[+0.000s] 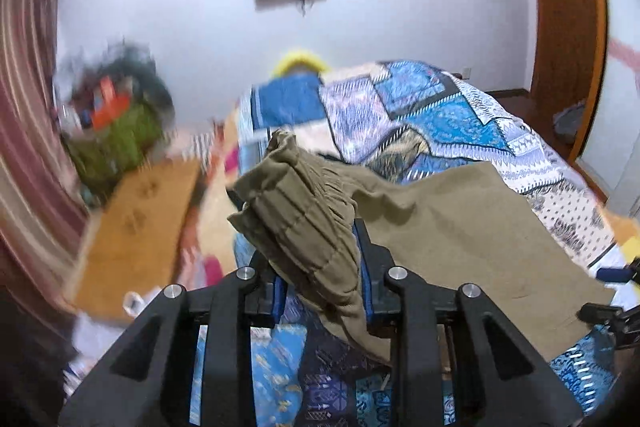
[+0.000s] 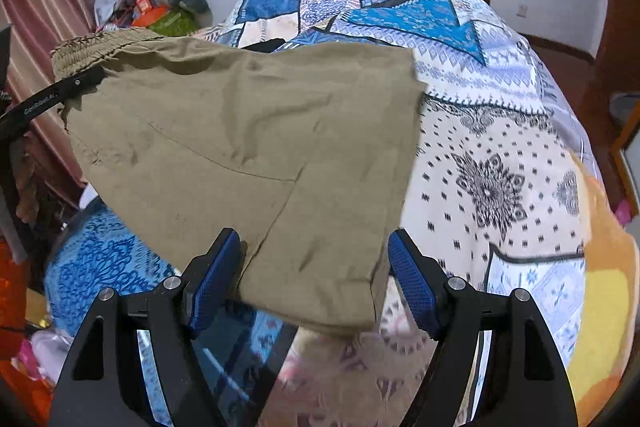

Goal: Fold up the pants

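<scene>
Khaki cotton pants (image 2: 240, 131) looked half-folded, hanging over the patchwork quilted bed (image 2: 492, 155). Left gripper (image 1: 324, 263) fingers were clamped on the gathered waistband; right gripper (image 2: 314, 279) fingers were spread wide, holding nothing. Final folds left, I'd say.

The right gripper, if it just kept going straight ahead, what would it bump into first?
Most likely the khaki pants. The right gripper is open, its blue pads either side of the leg hem, which hangs right ahead. Past that lies the patchwork bedspread, though depth is hard to judge.
</scene>
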{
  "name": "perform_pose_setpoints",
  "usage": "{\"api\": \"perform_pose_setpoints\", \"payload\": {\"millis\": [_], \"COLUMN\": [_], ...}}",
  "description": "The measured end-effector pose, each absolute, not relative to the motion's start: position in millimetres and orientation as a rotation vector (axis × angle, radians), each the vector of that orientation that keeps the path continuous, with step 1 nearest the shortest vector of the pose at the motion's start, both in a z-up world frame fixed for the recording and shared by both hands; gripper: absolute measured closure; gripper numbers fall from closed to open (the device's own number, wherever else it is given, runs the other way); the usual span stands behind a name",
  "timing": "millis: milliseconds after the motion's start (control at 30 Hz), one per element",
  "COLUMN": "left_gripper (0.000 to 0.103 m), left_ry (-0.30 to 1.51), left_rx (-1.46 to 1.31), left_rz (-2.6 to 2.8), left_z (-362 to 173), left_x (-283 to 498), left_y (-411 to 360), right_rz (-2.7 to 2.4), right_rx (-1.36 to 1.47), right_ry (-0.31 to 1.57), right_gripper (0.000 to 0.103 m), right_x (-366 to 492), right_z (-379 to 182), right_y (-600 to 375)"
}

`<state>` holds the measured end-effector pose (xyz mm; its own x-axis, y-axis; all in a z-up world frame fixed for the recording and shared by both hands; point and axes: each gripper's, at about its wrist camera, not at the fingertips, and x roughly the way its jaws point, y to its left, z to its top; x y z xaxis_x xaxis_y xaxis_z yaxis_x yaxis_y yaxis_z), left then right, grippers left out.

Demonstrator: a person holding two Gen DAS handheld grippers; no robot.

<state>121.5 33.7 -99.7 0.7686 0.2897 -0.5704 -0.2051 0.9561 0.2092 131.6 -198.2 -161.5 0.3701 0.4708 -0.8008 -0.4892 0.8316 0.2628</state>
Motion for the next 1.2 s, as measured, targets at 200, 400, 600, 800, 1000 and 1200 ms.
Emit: {"api": "perform_pose_setpoints", "payload": {"millis": [200, 400, 600, 800, 1000, 1200], "left_gripper": [0.076, 0.077, 0.077, 0.077, 0.076, 0.042], "left_ry": [0.583, 0.689, 0.842, 0.960, 0.994, 1.038], "left_rx": [0.265, 0.108, -0.028, -0.072, -0.023, -0.121], "left_rz": [0.085, -0.188, -0.398, -0.488, -0.480, -0.564], "left_z": [-81.9, -71.7, -87.5, -110.6, -118.2, -117.2], "left_x": [125.9, 146.1, 168.4, 174.2, 174.2, 172.4], "left_y": [-29.0, -56.9, -74.6, -95.3, -108.3, -96.1], "right_rz": [0.632, 0.628, 0.611, 0.609, 0.602, 0.583], "right_rx": [0.044, 0.060, 0.052, 0.074, 0.064, 0.063], "right_ry": [1.037, 1.030, 1.008, 1.007, 0.988, 0.958], "right_gripper": [0.027, 0.027, 0.027, 0.027, 0.027, 0.027], "right_x": [133.1, 132.2, 125.8, 123.2, 117.0, 109.0], "right_z": [-172.6, -172.6, -168.4, -169.3, -165.3, -156.4], "right_y": [-199.7, -201.4, -210.1, -216.7, -217.8, -225.4]}}
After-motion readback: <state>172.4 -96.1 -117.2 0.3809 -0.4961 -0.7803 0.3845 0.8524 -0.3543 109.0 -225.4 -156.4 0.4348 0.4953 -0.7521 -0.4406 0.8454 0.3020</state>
